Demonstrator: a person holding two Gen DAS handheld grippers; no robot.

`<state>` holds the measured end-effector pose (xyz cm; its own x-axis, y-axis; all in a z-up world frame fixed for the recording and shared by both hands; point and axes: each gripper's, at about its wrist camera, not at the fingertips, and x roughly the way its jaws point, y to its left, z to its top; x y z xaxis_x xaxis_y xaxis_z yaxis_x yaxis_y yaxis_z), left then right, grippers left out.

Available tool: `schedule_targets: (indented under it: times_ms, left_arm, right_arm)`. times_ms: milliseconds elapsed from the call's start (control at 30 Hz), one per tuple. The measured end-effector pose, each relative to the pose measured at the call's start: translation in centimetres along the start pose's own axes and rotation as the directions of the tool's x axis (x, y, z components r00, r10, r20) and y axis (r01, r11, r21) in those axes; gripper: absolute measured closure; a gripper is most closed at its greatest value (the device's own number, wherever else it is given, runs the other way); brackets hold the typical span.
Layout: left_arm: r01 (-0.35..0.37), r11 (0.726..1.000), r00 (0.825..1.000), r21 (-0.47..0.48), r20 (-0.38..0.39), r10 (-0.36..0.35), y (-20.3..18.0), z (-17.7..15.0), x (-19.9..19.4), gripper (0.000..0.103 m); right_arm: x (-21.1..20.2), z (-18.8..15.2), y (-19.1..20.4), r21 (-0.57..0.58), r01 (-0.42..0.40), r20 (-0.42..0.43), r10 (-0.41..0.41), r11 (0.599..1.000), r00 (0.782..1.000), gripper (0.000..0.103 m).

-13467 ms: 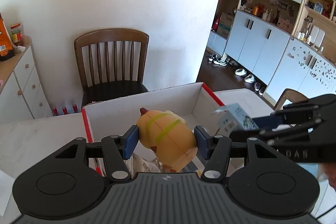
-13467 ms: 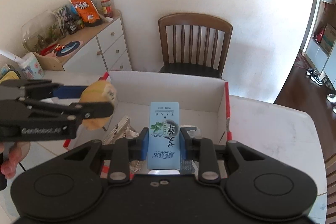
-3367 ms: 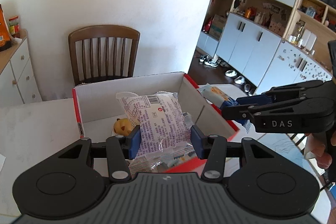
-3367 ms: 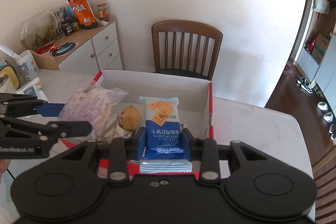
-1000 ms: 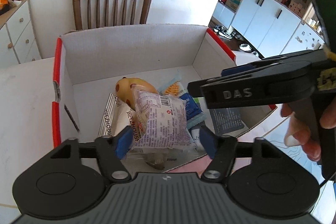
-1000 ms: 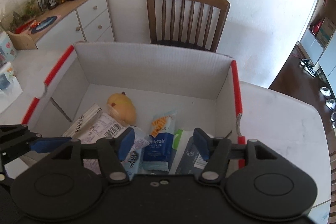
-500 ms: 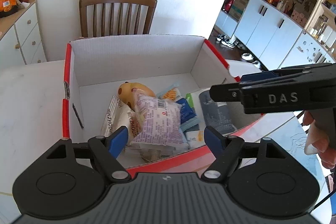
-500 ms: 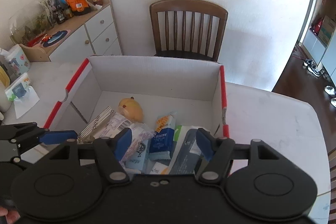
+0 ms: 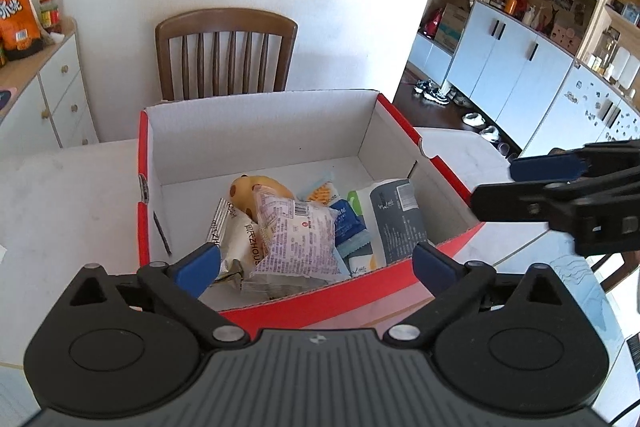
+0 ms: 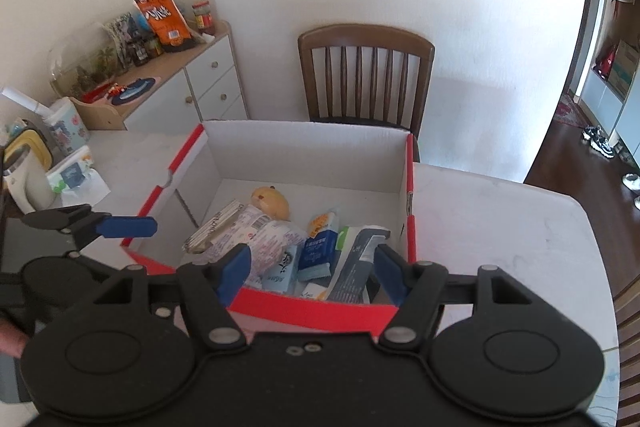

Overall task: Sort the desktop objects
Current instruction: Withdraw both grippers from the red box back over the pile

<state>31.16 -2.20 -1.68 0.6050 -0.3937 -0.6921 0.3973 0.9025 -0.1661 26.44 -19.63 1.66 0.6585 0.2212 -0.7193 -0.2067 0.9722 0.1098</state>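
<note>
A red and white cardboard box (image 9: pixel 144 163) (image 10: pixel 410 211) stands on the pale table. Inside lie a white printed snack bag (image 9: pixel 296 239) (image 10: pixel 268 235), a yellow toy (image 9: pixel 248 189) (image 10: pixel 272 203), a blue biscuit pack (image 9: pixel 350 223) (image 10: pixel 318 247), a grey pouch (image 9: pixel 396 215) (image 10: pixel 356 267) and more packets. My left gripper (image 9: pixel 316 261) hovers over the box's near edge, its jaws opening wide with nothing between them. My right gripper (image 10: pixel 314 273) hangs above the near wall, open and holding nothing. Each gripper also shows in the other's view, left gripper (image 10: pixel 100 227), right gripper (image 9: pixel 560 187).
A brown wooden chair (image 9: pixel 224 51) (image 10: pixel 366 75) stands behind the table. A white cabinet (image 10: pixel 192 95) with an orange snack bag (image 10: pixel 164 15) is at the left. A kettle (image 10: pixel 24 179) and tissue pack (image 10: pixel 74 177) sit on the table's left end. White cupboards (image 9: pixel 520 67) line the right.
Both grippers have lifted up and back from inside the box. The left jaws have spread away from the white snack bag, which stays lying in the box.
</note>
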Motion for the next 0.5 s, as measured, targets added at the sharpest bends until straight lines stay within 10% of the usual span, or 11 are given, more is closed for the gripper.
schedule_targets:
  times_ms: [500]
  left_arm:
    - [0.000, 1.000, 0.999, 0.015, 0.036, -0.001, -0.7, -2.2, -4.5, 0.000]
  right_arm:
    - [-5.1, -4.0, 0.1, -0.023, 0.007, 0.039, -0.006, 1.000, 0.999, 0.030]
